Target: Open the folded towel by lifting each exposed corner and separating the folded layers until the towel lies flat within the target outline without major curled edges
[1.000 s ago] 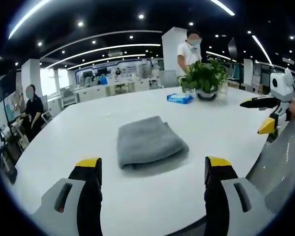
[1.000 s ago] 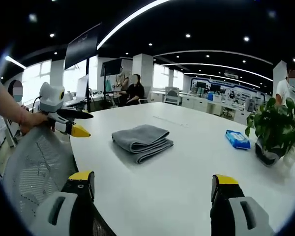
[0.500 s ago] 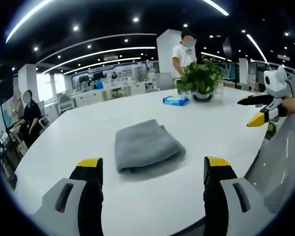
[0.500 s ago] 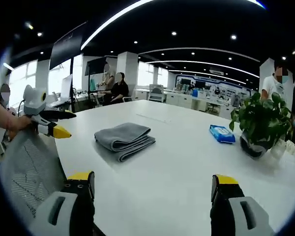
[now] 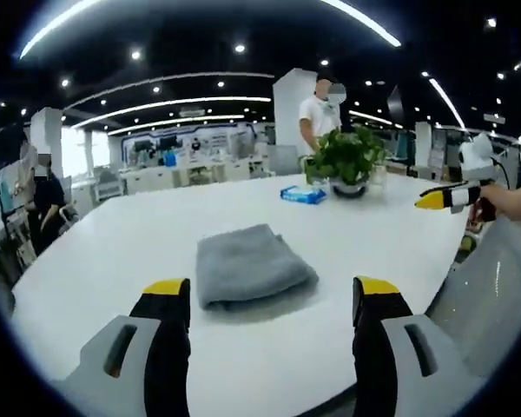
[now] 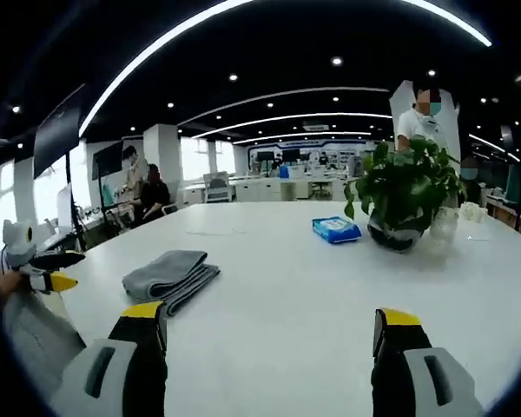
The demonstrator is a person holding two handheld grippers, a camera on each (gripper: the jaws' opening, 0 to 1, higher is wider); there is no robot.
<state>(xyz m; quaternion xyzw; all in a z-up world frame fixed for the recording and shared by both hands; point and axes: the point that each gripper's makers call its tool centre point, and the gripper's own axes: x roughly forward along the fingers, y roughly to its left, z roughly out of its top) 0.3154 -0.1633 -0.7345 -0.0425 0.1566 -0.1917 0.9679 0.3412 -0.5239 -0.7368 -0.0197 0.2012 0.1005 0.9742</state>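
A folded grey towel (image 5: 250, 263) lies on the white table (image 5: 139, 234), just beyond my left gripper (image 5: 265, 300), whose jaws stand wide open and empty. In the right gripper view the same towel (image 6: 170, 274) sits at the left, past the left jaw of my right gripper (image 6: 265, 317), which is open with nothing between its fingers. The right gripper (image 5: 447, 195) also shows at the far right of the left gripper view, held in a hand off the table edge. The left gripper (image 6: 43, 269) appears at the far left of the right gripper view.
A potted green plant (image 5: 346, 158) and a blue packet (image 5: 302, 194) stand at the far side of the table. A person in white (image 5: 321, 109) stands behind the plant. A seated person (image 5: 42, 204) is at the left. A grey mesh chair back (image 5: 495, 287) rises at the right.
The right gripper view has swung to the right, so the towel now sits further left and the plant nearer centre. The left gripper view has shifted slightly. The towel itself lies as before.
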